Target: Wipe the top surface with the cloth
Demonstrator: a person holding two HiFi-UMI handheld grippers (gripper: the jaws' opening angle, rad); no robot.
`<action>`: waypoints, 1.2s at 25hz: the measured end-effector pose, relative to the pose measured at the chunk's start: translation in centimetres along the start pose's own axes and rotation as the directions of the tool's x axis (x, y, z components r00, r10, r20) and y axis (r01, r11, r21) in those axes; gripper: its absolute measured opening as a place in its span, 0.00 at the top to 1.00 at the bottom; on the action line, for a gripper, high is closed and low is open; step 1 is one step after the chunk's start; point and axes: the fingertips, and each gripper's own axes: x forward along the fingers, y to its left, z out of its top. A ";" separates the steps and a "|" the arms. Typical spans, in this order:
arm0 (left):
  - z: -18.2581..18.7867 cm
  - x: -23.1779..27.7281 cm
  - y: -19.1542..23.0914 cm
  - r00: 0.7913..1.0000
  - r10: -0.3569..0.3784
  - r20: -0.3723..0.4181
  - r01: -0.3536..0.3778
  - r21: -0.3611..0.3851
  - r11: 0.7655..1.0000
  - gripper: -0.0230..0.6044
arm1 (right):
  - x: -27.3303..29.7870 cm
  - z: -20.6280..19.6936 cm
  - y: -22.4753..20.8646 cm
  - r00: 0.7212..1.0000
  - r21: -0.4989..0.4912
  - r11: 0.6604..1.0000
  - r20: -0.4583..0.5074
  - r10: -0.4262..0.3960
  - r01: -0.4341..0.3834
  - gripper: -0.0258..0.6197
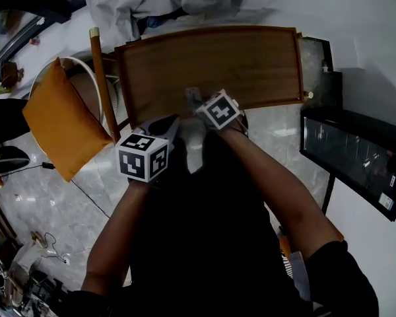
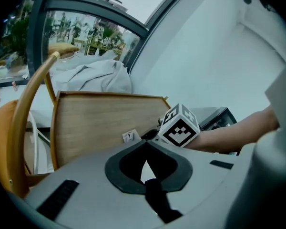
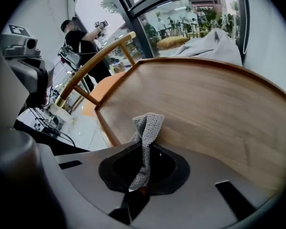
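**A:** Where is the cloth?

**B:** The cloth point(image 3: 145, 142) is pinched in the right tongs point(image 3: 144, 152), at the near edge of the counter point(image 1: 237, 65). A short folded end sticks out past the tips. I cannot tell whether it touches the wood.

**A:** And the left tongs?

**B:** The left tongs point(image 2: 146, 150) are pressed together on nothing, near the right ones and off the counter's near edge.

**A:** How will the cloth handle?

**B:** It is a grey knit, so I judge it light, soft and floppy. It will likely bunch and fold under rather than push flat. Little of it shows beyond the tips, so a hold on a bunched middle would leave a fuller pad for wiping. The wood looks smooth, so the cloth should slide easily. It may snag at the raised rim point(image 1: 298, 65).
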 end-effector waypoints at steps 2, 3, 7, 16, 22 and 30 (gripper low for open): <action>0.2 1.3 -1.3 1.000 -0.013 -0.014 0.013 0.011 1.000 0.95 | -1.1 -1.1 -1.6 1.000 0.020 1.000 0.005 -0.009 0.009 0.91; 0.3 2.0 -2.0 1.000 -0.019 -0.020 0.019 0.017 1.000 0.95 | -1.6 -1.7 -2.4 1.000 0.032 0.999 0.004 -0.015 0.015 0.91; 0.9 4.4 -4.3 0.999 -0.036 -0.034 0.037 0.036 0.999 0.95 | -3.9 -3.8 -5.8 0.999 0.057 0.997 0.011 -0.053 0.052 0.91; 1.8 8.9 -8.0 0.997 -0.050 -0.051 0.052 0.050 0.997 0.95 | -9.0 -8.3 -13.4 0.992 0.107 0.986 0.018 -0.127 0.124 0.91; 2.2 11.2 -10.4 0.997 -0.063 -0.051 0.066 0.055 0.996 0.95 | -11.8 -11.8 -17.9 0.983 0.153 0.971 0.002 -0.184 0.182 0.91; 2.0 12.7 -12.1 0.996 -0.069 -0.058 0.072 0.062 0.995 0.95 | -15.3 -14.7 -23.0 0.952 0.149 0.941 -0.037 -0.303 0.305 0.91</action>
